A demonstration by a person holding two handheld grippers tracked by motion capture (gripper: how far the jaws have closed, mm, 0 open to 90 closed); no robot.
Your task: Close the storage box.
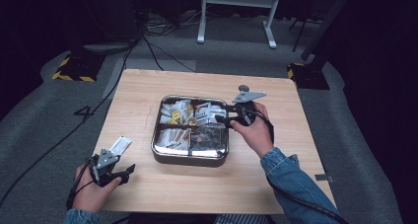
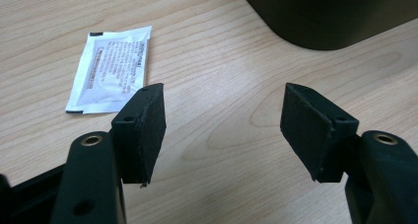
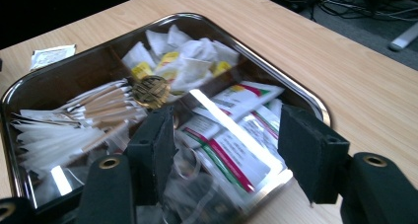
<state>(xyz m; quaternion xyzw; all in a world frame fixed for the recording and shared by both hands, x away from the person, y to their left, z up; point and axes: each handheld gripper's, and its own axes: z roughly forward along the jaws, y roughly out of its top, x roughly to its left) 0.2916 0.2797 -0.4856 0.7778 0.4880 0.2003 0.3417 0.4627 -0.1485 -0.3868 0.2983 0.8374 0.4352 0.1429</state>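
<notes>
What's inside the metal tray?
The metal tray holds four compartments: white-and-yellow sachets, red-striped packets, wrapped sticks, dark packets. Lower layers are covered.

One metal tray (image 1: 190, 157) with four compartments. One white sachet (image 2: 112, 69) loose on one wooden table (image 1: 207, 184). Two grippers: left gripper (image 1: 129, 170), right gripper (image 1: 222, 119). One gold coin-like disc (image 3: 151, 91). Packets in tray too heaped to count.
</notes>
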